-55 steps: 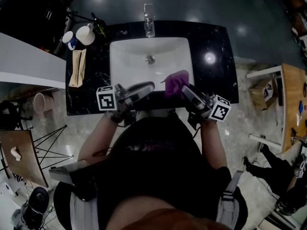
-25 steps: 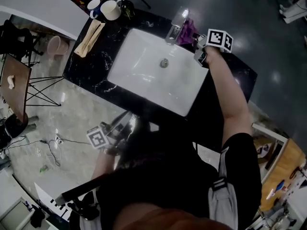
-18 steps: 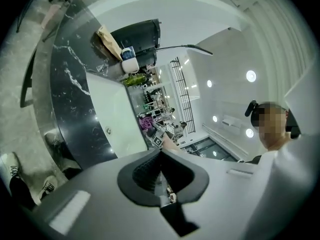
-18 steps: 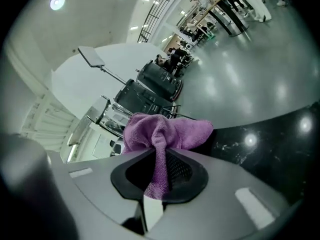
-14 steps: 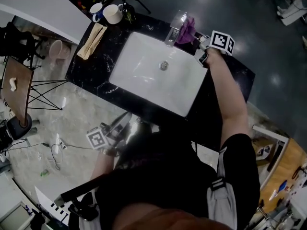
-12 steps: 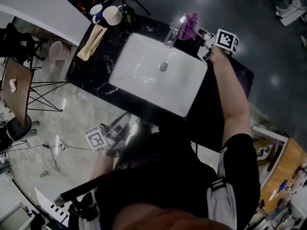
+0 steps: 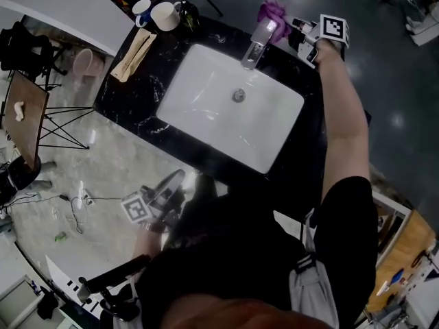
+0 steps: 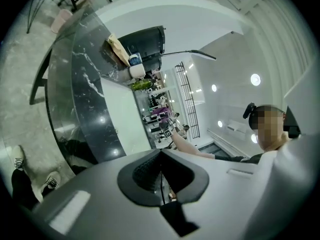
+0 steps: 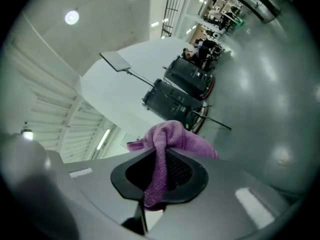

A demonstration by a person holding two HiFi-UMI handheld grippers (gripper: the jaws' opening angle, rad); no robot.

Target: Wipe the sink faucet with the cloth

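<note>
One fluffy purple cloth (image 7: 273, 10) was up against the top of the shiny metal faucet (image 7: 258, 41).
The right gripper (image 7: 293, 30) pinched it and probably needed to rub downward next; the left gripper (image 7: 167, 188) was shut, empty.

No word, number or brand name can be read anywhere. The only printed marks are black-and-white square patterns: one marker cube (image 7: 334, 27) on the right gripper (image 7: 293, 29), beyond the far edge of the sink (image 7: 206, 105), and another marker cube (image 7: 135, 208) on the left gripper (image 7: 177, 178), off the sink's near edge. They carry no letters or digits
</note>
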